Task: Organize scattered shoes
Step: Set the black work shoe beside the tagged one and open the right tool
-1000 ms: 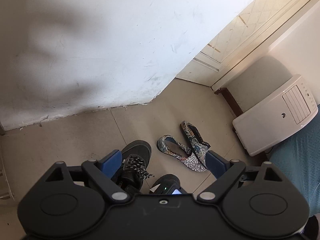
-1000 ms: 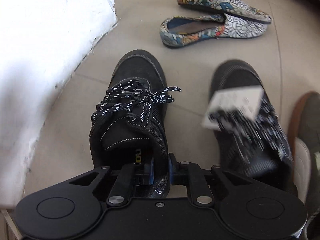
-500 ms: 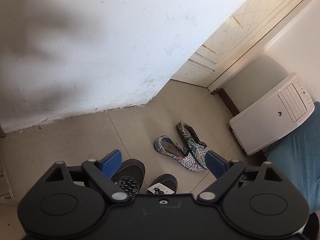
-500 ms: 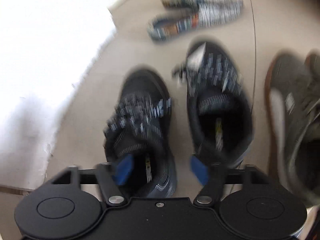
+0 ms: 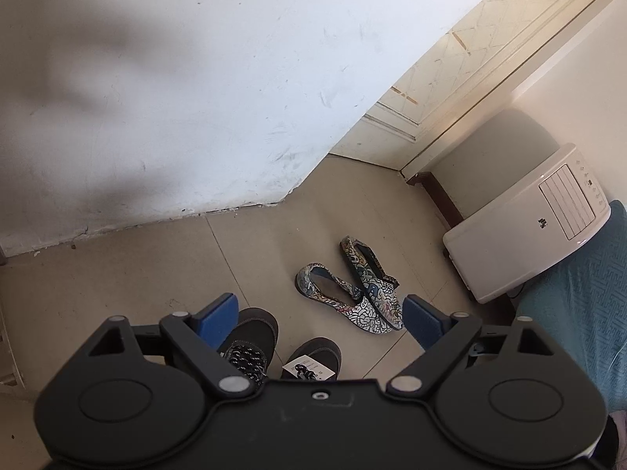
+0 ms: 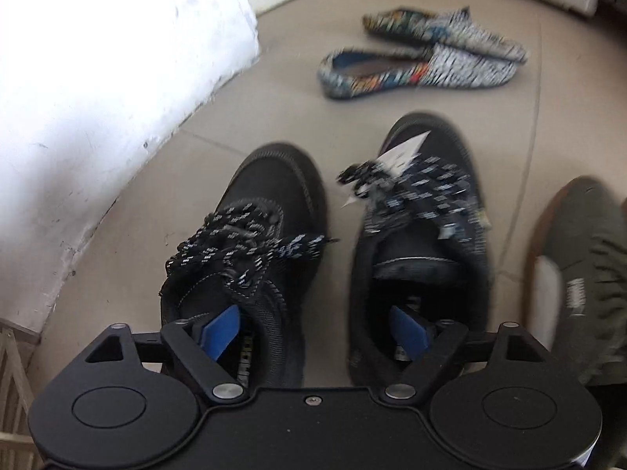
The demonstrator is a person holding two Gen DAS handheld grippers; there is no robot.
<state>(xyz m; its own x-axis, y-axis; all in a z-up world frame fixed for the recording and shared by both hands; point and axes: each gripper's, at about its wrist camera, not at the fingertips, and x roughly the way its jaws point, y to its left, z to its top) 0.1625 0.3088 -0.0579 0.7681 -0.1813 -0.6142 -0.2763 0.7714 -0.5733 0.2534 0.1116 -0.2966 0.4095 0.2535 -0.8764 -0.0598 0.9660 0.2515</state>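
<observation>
right gripper spread wide, empty, above two black sneakers standing parallel on the floor. left gripper likewise open, holding nothing. patterned flats lie crossed beyond: judged the pair yet to align, needing a grasp at one flat's rim.

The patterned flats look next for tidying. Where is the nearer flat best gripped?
Probably at the side wall of its open heel end: the nearer patterned flat lies sole-down, opening up. Come from above, one finger inside; its toe touches the other flat.
</observation>
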